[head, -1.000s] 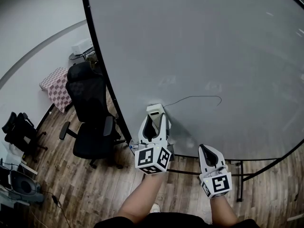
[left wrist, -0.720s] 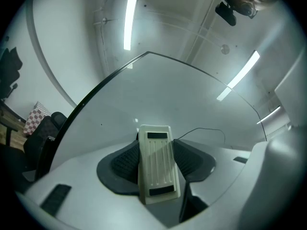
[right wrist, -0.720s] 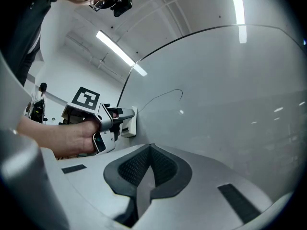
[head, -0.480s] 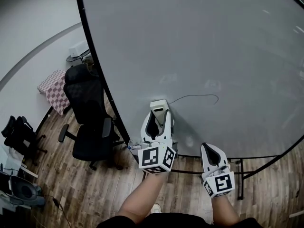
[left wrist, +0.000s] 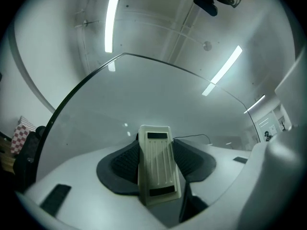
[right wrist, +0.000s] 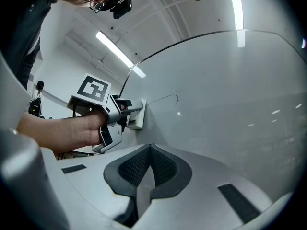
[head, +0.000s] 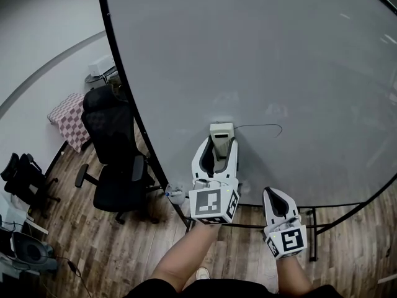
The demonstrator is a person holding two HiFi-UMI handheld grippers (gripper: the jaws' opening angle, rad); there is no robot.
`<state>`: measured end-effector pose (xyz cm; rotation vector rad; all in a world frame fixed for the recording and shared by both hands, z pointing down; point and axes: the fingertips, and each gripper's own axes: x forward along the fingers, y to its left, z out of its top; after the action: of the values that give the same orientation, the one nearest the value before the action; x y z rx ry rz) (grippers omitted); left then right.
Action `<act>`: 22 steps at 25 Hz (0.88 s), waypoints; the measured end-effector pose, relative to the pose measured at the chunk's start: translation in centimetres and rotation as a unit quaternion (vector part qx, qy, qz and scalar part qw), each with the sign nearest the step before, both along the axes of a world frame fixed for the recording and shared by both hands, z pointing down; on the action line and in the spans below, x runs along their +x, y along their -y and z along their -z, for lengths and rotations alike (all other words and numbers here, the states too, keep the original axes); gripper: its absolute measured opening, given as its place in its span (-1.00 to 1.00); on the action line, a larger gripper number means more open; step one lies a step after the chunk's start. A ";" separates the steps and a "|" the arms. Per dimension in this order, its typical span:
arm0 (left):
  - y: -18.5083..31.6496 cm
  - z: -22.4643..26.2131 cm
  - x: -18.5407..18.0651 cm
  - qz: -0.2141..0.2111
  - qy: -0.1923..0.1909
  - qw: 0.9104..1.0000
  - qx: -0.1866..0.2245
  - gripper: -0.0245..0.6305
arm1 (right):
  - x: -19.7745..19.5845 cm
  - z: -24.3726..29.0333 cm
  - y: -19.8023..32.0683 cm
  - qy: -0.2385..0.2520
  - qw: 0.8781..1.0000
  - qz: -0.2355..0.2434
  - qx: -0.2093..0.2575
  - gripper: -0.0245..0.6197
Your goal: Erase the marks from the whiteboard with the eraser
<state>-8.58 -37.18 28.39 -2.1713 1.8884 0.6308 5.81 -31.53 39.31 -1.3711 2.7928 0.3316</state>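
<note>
The whiteboard [head: 260, 54] stands upright in front of me, with a thin black curved mark [head: 263, 126] low on it. My left gripper [head: 218, 146] is shut on the cream eraser [head: 221, 134], whose far end presses against the board at the mark's left end. In the left gripper view the eraser [left wrist: 156, 164] lies between the dark pads, and the mark [left wrist: 196, 137] runs off to its right. My right gripper [head: 275, 202] hangs lower right, shut and empty, apart from the board. The right gripper view shows the left gripper [right wrist: 125, 110] and the eraser [right wrist: 138, 114] on the board.
A black office chair [head: 118, 154] stands left of the board's black frame [head: 130, 104]. A checkered stool [head: 66, 120] and another chair [head: 22, 176] sit further left on the wooden floor. The board's metal stand legs [head: 313, 231] are by my right gripper.
My left gripper has slid the eraser to the right along the board, over the left part of the mark, which is now shorter. The right gripper has stayed almost still.
</note>
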 end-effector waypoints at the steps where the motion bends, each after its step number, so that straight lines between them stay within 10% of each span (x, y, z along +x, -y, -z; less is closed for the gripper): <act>1: 0.0 0.4 0.5 -0.001 0.009 1.000 0.003 -0.19 | 0.2 0.1 0.0 0.001 1.000 -0.003 0.000 -0.86; 22: -0.4 4.7 9.5 -0.070 0.144 0.986 0.042 -0.19 | 1.6 0.2 -1.5 0.000 1.000 -0.018 0.008 -0.86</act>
<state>0.96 -36.76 23.67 -2.2163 1.5492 0.3852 7.44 -30.05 39.15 -1.4182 2.7631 0.3532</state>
